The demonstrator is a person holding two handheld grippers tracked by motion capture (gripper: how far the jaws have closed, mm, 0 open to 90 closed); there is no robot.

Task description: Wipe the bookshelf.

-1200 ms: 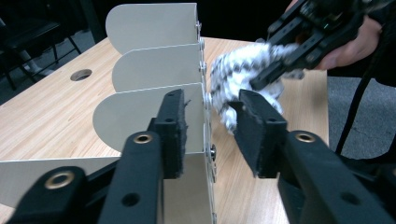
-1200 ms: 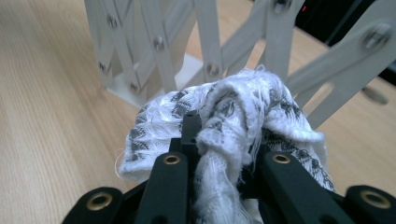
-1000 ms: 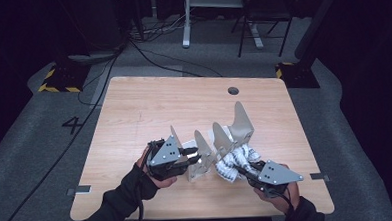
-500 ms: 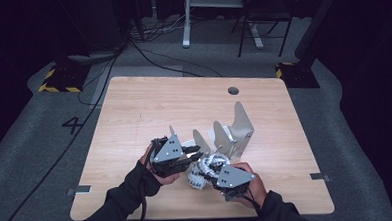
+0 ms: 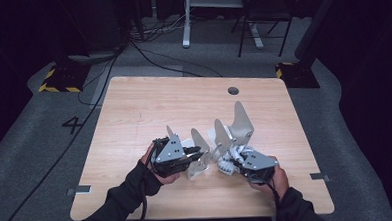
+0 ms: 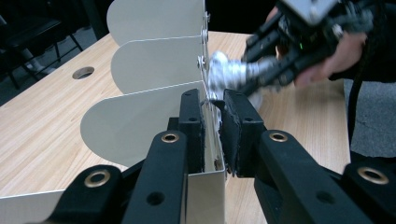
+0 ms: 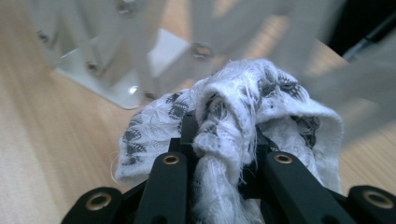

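The left claw point(image 6: 212, 135) pinches one divider plate of the metal rack point(image 5: 237, 126), its jaws having just closed further on it, seemingly to keep it from sliding on the counter point(image 5: 149, 107). The right claw point(image 7: 219, 154) grips a bunched white patterned cloth point(image 7: 233, 112), frayed and lacy, just beside the rack's plates, likely for wiping them.

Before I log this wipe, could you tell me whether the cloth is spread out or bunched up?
Bunched up: the white patterned cloth is wadded into a lump between the right tongs, beside the metal divider rack.
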